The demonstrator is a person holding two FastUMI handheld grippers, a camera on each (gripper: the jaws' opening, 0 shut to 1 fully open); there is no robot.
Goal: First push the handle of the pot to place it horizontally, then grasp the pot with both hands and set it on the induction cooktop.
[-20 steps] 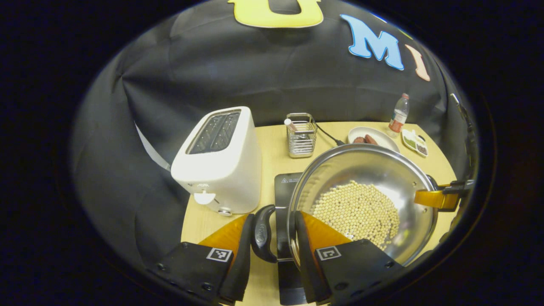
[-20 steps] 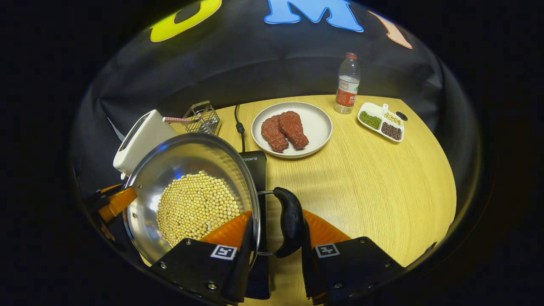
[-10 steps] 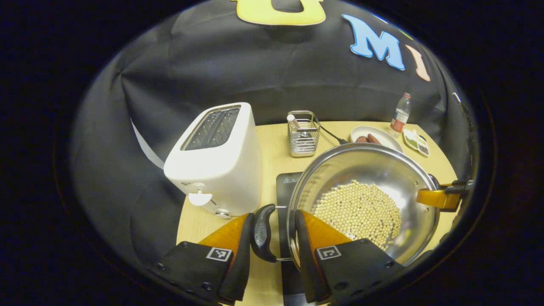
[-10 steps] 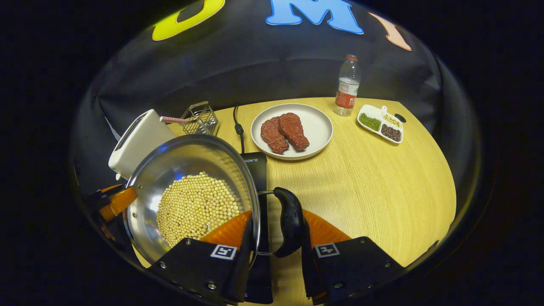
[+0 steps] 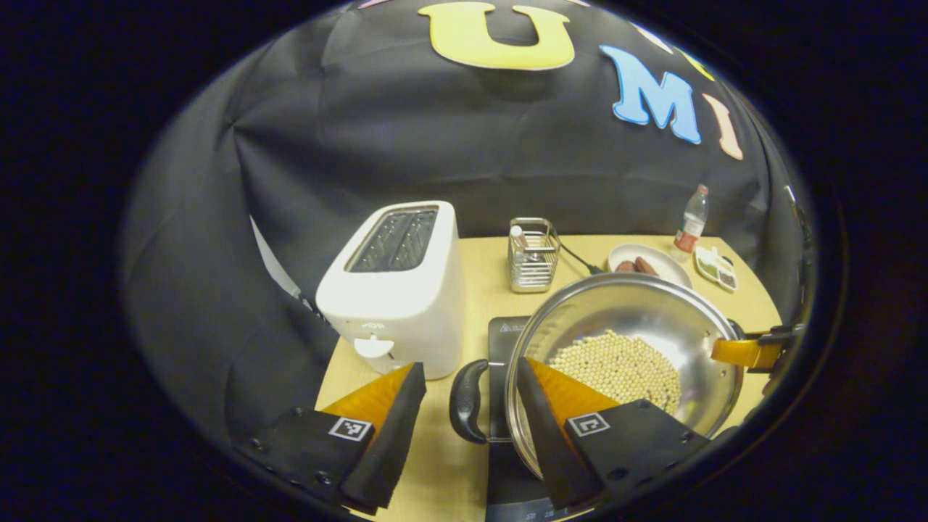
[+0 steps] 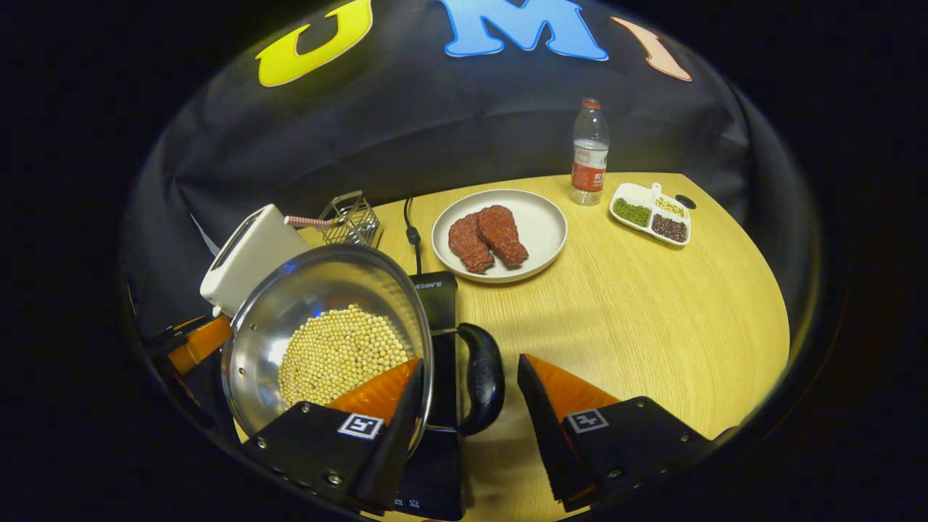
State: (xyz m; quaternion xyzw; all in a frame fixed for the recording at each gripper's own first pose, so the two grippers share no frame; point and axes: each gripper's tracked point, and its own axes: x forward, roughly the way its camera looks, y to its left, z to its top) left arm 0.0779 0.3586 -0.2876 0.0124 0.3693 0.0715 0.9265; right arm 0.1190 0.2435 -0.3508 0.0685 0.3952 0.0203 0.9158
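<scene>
The pot hides most of the induction cooktop, and whether its base touches the glass cannot be told. In the left gripper view the plate sits partly behind the pot's rim, its food too small to identify

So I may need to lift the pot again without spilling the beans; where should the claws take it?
By the two black loop handles: one on the pot's left, one on its right. Bring each claw in level from its own side, one finger inside the rim, one outside the handle. Both handles lie flat and stick out sideways, so squeezing there keeps it level.
</scene>
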